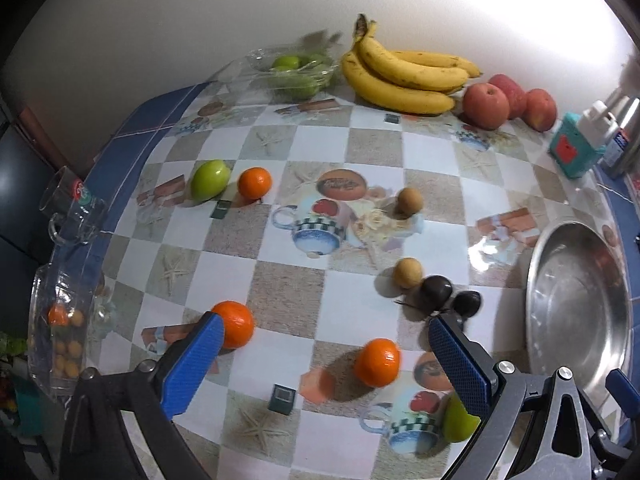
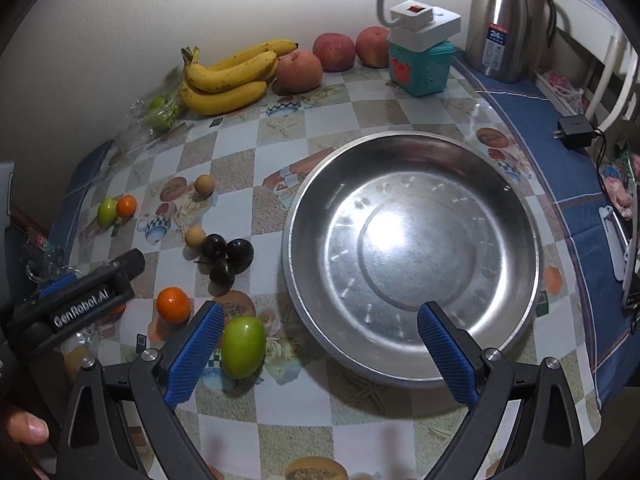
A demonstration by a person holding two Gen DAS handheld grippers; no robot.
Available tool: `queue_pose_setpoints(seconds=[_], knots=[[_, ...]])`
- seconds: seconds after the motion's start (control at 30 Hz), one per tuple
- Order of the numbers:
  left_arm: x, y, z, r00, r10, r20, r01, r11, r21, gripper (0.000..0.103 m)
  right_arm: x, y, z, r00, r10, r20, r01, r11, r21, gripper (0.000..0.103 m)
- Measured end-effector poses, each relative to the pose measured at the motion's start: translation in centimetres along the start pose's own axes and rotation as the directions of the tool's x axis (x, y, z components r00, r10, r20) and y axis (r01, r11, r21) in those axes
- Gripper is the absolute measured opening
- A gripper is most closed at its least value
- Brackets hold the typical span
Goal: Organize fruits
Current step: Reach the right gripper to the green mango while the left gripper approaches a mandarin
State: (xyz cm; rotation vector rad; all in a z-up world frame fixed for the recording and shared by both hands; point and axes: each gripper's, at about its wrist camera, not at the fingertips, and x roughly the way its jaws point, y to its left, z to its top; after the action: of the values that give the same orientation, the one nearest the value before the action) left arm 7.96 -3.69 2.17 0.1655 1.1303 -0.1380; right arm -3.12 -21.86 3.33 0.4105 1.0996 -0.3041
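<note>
Loose fruit lies on a checkered tablecloth. In the left wrist view my left gripper (image 1: 324, 330) is open and empty, low over the cloth, with one mandarin (image 1: 234, 324) at its left fingertip and another mandarin (image 1: 377, 362) between the fingers. Dark plums (image 1: 437, 291), two tan longans (image 1: 407, 273), a green fruit (image 1: 209, 179) and a third mandarin (image 1: 255, 182) lie beyond. In the right wrist view my right gripper (image 2: 320, 318) is open and empty over the near rim of a steel basin (image 2: 412, 256). A green fruit (image 2: 243, 346) sits by its left finger.
Bananas (image 1: 404, 74), red apples (image 1: 486, 105) and a clear tray of green fruit (image 1: 298, 72) stand along the back wall. A clear box with small fruits (image 1: 60, 336) and a glass mug (image 1: 70, 210) sit at the left edge. A teal box (image 2: 422, 66), thermos (image 2: 502, 20) and charger (image 2: 574, 132) stand right.
</note>
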Motion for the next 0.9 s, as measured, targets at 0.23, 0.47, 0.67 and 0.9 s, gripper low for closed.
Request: queue_pose_setpoints(seconds=[0.23, 0.47, 0.67, 0.9], knots=[[-0.2, 3.3, -0.1, 0.997, 0.076, 0.022, -0.075, 0.996, -0.057, 0.103, 1.0, 2.2, 0.8, 1.0, 0.012, -0.025, -0.012, 1.0, -0.02, 0.097], [0.6, 5.5, -0.1, 0.996, 0.094, 0.007, -0.093, 0.991, -0.095, 0.103, 1.9, 5.1, 1.0, 0.998, 0.039, -0.053, -0.042, 0.998, -0.053, 0.097], [0.8, 7.4, 0.0, 0.997, 0.075, -0.007, -0.076, 0.986, -0.148, 0.103, 2.9, 7.2, 0.9, 0.997, 0.034, -0.07, -0.04, 0.996, -0.086, 0.097], [1.7, 9.1, -0.3, 0.998, 0.043, -0.051, -0.052, 0.98, -0.192, 0.103, 3.7, 9.1, 0.6, 0.995, 0.038, -0.096, -0.05, 0.992, -0.119, 0.097]])
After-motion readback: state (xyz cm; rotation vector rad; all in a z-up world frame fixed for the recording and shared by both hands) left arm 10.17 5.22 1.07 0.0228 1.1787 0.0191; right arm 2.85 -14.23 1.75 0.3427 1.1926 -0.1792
